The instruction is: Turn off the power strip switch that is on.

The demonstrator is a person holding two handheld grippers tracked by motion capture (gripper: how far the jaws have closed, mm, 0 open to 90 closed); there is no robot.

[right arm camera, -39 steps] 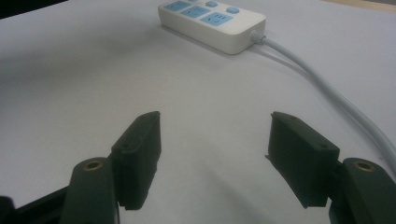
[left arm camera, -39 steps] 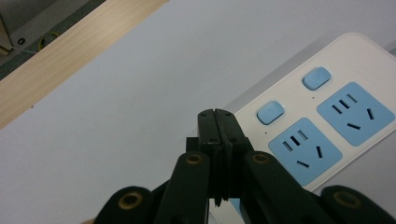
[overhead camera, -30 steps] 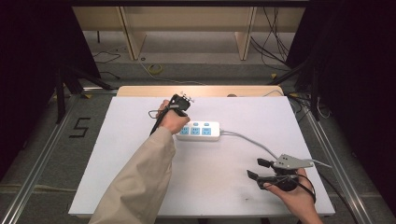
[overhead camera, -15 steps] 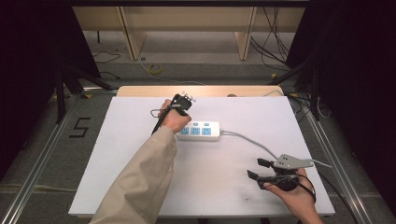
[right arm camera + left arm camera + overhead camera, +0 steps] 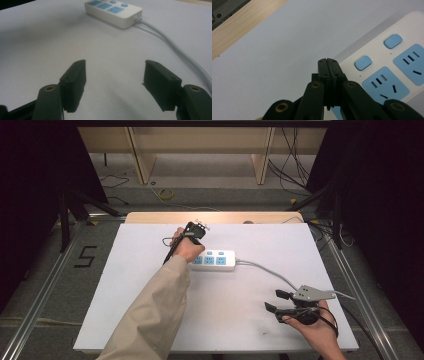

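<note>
A: We begin at the left gripper [image 5: 328, 65]. Its jaws are pressed together with nothing between them, and the closed tip hangs at the end of the power strip [image 5: 387, 72], just beside the nearest blue button [image 5: 363, 62].

B: And the right gripper [image 5: 113, 82]?

A: Its jaws stand wide apart and empty, low over the white table [image 5: 125, 285] near the front edge, well apart from the strip. The grey cord [image 5: 175, 47] runs from the strip toward it.

B: Where does the strip lie?

A: Flat, near the middle of the table toward the far side, sockets up. In the high view the left hand [image 5: 187, 247] covers its left end.

B: Which step do we judge this to be?

A: Lining up to press a button with the closed tip. The next move calls for a short, straight push down onto the button, without nudging the strip sideways; we cannot tell whether the tip already touches.
</note>
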